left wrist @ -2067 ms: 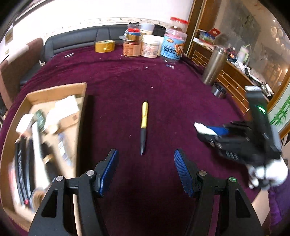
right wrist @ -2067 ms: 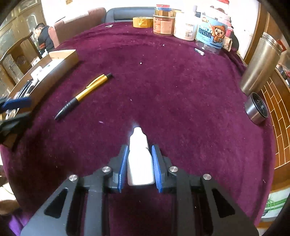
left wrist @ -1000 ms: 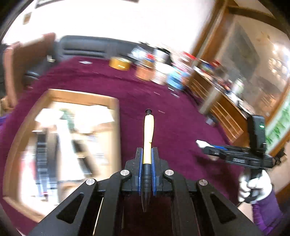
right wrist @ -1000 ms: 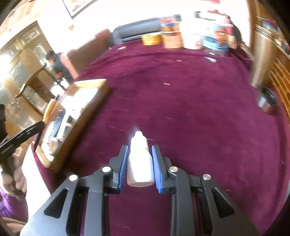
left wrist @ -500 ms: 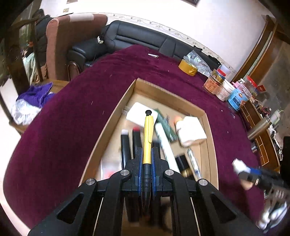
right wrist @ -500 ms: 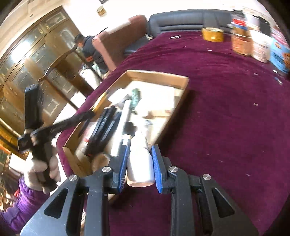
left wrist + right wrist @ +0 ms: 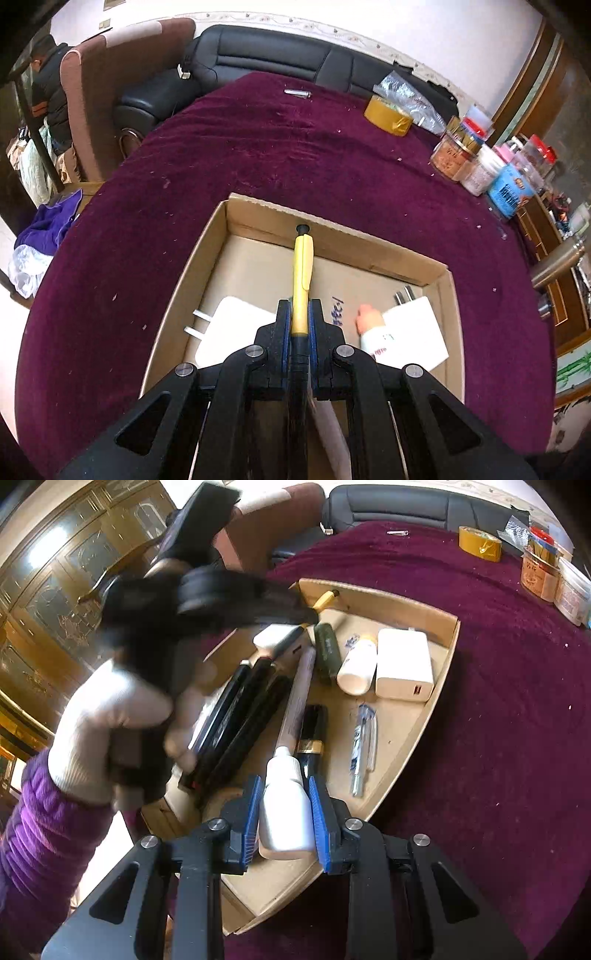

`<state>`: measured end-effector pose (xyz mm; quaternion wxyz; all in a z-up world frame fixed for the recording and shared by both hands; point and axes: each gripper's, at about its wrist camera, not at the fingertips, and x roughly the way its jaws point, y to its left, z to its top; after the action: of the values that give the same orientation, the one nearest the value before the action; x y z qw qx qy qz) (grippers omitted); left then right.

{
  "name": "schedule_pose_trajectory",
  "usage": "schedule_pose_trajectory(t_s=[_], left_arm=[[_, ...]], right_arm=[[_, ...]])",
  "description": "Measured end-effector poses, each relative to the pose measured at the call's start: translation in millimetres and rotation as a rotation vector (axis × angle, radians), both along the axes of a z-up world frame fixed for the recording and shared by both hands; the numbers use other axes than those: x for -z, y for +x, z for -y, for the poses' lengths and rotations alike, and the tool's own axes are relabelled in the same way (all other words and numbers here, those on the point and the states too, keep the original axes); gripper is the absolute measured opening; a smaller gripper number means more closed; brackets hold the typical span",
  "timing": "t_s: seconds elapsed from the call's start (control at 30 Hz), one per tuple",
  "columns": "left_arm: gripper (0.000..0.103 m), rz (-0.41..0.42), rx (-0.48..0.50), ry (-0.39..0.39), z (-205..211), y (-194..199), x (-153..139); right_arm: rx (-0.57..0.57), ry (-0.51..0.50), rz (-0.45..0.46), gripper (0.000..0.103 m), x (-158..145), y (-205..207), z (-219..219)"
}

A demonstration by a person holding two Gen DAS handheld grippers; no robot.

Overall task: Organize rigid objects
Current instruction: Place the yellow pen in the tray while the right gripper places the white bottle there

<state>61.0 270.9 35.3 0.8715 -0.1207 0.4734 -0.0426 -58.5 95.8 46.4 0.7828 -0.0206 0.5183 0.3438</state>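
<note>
My left gripper (image 7: pixel 299 306) is shut on a yellow and black pen (image 7: pixel 302 273), held over the far end of an open cardboard box (image 7: pixel 332 230). The pen points at the box's far wall. My right gripper (image 7: pixel 284 784) is shut on a small white dropper bottle (image 7: pixel 284 808) above the near end of the same box (image 7: pixel 448 653). In the right wrist view the left gripper (image 7: pixel 306 614) reaches in blurred from the left, with the pen's yellow end (image 7: pixel 327 599) near the far wall.
The box holds black pens (image 7: pixel 236 716), a white charger (image 7: pixel 404 664), a white bottle (image 7: pixel 356 664), a green case (image 7: pixel 327 651), a long tube (image 7: pixel 297 698) and a clear pen (image 7: pixel 362 746). Jars (image 7: pixel 480 162) and a tape roll (image 7: pixel 388 118) stand at the table's far side.
Both grippers moved left from the open table to above the box, each keeping its object. The left gripper went on toward the box's far end and tilted lower.
</note>
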Motion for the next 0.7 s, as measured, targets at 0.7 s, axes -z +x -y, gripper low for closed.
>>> schedule_pose_trajectory(t_s=[0.7], left_arm=[[0.040,0.241,-0.041,0.079,17,-64,-58]], right_arm=[[0.071,-0.026,0.208,0.030,-22,-35,25]])
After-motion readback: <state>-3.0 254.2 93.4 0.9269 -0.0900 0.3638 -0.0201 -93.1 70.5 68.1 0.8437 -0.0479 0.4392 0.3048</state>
